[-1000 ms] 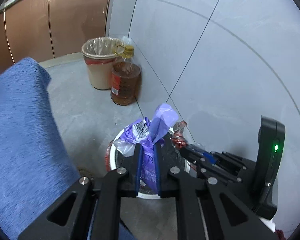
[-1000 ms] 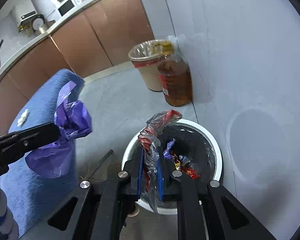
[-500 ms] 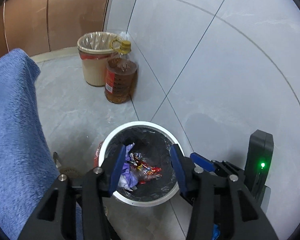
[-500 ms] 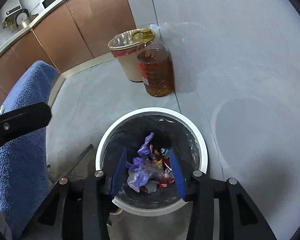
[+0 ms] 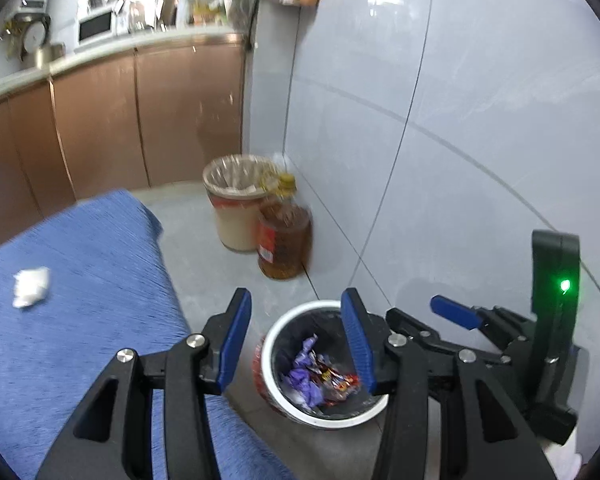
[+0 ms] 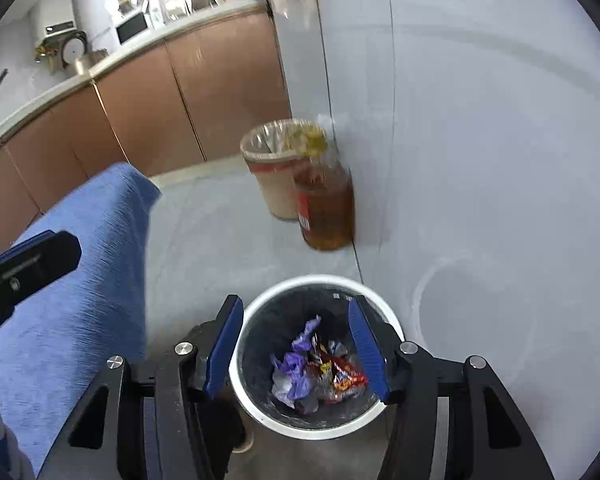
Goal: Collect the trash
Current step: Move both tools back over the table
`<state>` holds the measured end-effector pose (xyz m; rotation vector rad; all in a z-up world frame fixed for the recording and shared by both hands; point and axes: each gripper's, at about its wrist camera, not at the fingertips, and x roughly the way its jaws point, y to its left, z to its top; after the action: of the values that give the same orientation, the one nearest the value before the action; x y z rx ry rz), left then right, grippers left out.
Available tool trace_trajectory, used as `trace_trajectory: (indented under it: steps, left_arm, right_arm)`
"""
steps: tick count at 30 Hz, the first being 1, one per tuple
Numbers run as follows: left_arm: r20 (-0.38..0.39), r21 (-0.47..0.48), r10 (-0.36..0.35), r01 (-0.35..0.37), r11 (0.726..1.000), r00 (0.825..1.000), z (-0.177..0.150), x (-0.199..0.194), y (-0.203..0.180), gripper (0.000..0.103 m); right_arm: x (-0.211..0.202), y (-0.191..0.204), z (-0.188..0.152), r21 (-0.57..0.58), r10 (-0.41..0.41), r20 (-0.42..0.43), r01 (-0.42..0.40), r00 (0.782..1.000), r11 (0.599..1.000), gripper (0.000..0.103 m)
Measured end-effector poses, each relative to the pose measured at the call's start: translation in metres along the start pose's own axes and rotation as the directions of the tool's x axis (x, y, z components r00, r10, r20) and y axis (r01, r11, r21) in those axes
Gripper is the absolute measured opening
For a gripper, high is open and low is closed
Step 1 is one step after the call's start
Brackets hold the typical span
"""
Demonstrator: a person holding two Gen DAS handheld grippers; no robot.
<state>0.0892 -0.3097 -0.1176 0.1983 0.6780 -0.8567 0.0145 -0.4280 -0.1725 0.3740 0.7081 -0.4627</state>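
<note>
**Both grippers empty above the waste bin**

Pose. Left gripper (image 5: 296,344) angled downward over the white-rimmed bin (image 5: 288,408), blue pads parted, nothing between them. Right gripper (image 6: 296,348) likewise tilted down over the same bin (image 6: 320,430), jaws still widening, nothing between the pads; bin opening framed in the gap. No hand or sleeve identifiable in either view.

Task items. Crumpled purple bag (image 6: 296,368) and red-and-yellow snack wrappers (image 6: 342,376) lying together at the bottom of the black-lined bin, untouched by either gripper. Same purple bag (image 5: 306,380) and wrappers (image 5: 338,382) seen from the left wrist. One small white crumpled scrap (image 5: 32,286) resting on the blue fabric surface (image 5: 80,300), well apart from the bin.

Surface and room. Grey floor (image 6: 220,232); pale tiled wall (image 5: 460,120) on the right. Against the wall, further back: a beige bin with a clear liner (image 5: 232,204), touching or just beside a large bottle of amber oil (image 5: 286,240) with a red label. Brown cabinet fronts (image 5: 140,120) under a pale counter; a white microwave (image 5: 95,28) and other blurred clutter on top.

View differences. White scrap visible from the left wrist only. Left-wrist view also takes in the right gripper from the side (image 5: 456,312), with a green indicator light (image 5: 565,286) on its upright black housing. Right-wrist view shows one black finger of the left gripper (image 6: 36,260) entering from the left edge over the blue fabric (image 6: 92,280). Far objects motion-blurred in both views.
</note>
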Motion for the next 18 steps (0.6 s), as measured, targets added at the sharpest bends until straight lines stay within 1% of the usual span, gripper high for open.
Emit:
trace_trajectory:
  steps: [1,3,6,10,13,16,17,18]
  left_arm:
    - [0.028,0.003,0.017,-0.017,1.0,0.999,0.0,-0.013,0.0,0.045]
    - [0.06,0.006,0.04,-0.04,0.999,0.997,-0.002,-0.033,0.002,0.045]
    - [0.085,-0.002,0.079,-0.079,0.997,0.993,-0.003,-0.059,0.009,0.045]
    - [0.134,-0.023,0.141,-0.139,0.99,0.981,-0.006,-0.092,0.02,0.045]
    - [0.176,-0.043,0.196,-0.191,0.981,0.965,-0.01,-0.124,0.028,0.045]
    - [0.216,-0.054,0.248,-0.242,0.969,0.944,-0.015,-0.154,0.035,0.045]
    - [0.227,-0.059,0.263,-0.257,0.965,0.938,-0.017,-0.162,0.037,0.048]
    - [0.239,-0.065,0.28,-0.272,0.96,0.93,-0.02,-0.171,0.04,0.052]
  right_arm:
    - [-0.007,0.004,0.002,-0.007,0.002,0.015,-0.002,1.0,1.0,0.054]
    - [-0.025,0.014,0.006,-0.028,0.006,0.052,-0.005,0.999,1.0,0.055]
    - [-0.049,0.029,0.011,-0.067,0.021,0.098,-0.014,0.995,0.998,0.056]
    - [-0.076,0.048,0.013,-0.113,0.053,0.147,-0.037,0.988,0.993,0.058]
    - [-0.095,0.063,0.013,-0.148,0.074,0.184,-0.047,0.98,0.988,0.059]
    - [-0.11,0.079,0.012,-0.187,0.097,0.213,-0.057,0.972,0.981,0.061]
    - [-0.112,0.083,0.012,-0.196,0.104,0.216,-0.061,0.971,0.979,0.061]
    - [-0.116,0.09,0.011,-0.209,0.113,0.221,-0.066,0.969,0.976,0.061]
